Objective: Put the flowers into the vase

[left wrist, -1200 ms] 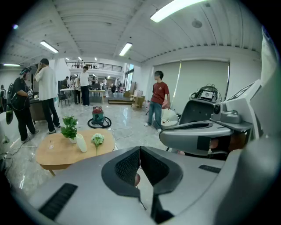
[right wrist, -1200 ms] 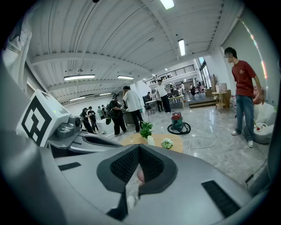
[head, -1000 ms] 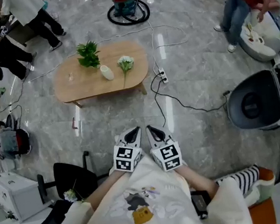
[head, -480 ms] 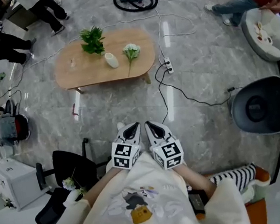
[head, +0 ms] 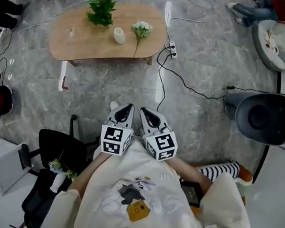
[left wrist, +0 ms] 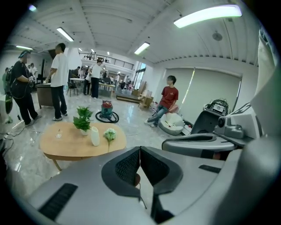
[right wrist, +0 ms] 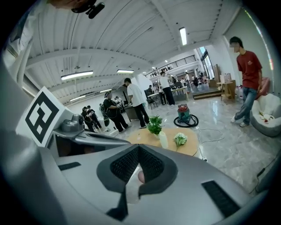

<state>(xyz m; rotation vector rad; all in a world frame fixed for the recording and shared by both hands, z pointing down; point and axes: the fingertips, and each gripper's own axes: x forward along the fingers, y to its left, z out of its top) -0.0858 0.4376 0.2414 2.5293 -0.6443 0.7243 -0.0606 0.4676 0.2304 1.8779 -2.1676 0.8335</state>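
My left gripper (head: 123,112) and right gripper (head: 148,114) are both closed, empty. The white, green-stemmed flower (head: 141,30) lies well ahead, just right of the white ceramic vase (head: 119,35), stem pointing back toward me, nearer my right gripper.

Table (head: 84,37): pale wood. Vase (head: 119,35): white. Flowers (head: 141,29): white bloom, green stem. Potted plant (head: 102,11): green. Floor (head: 204,65): grey marble, veined white. Left tongs (head: 125,110), right tongs (head: 146,113): grey, with black-and-white square markers.

Matt wooden table (head: 85,40), glossy marble floor (head: 199,66)
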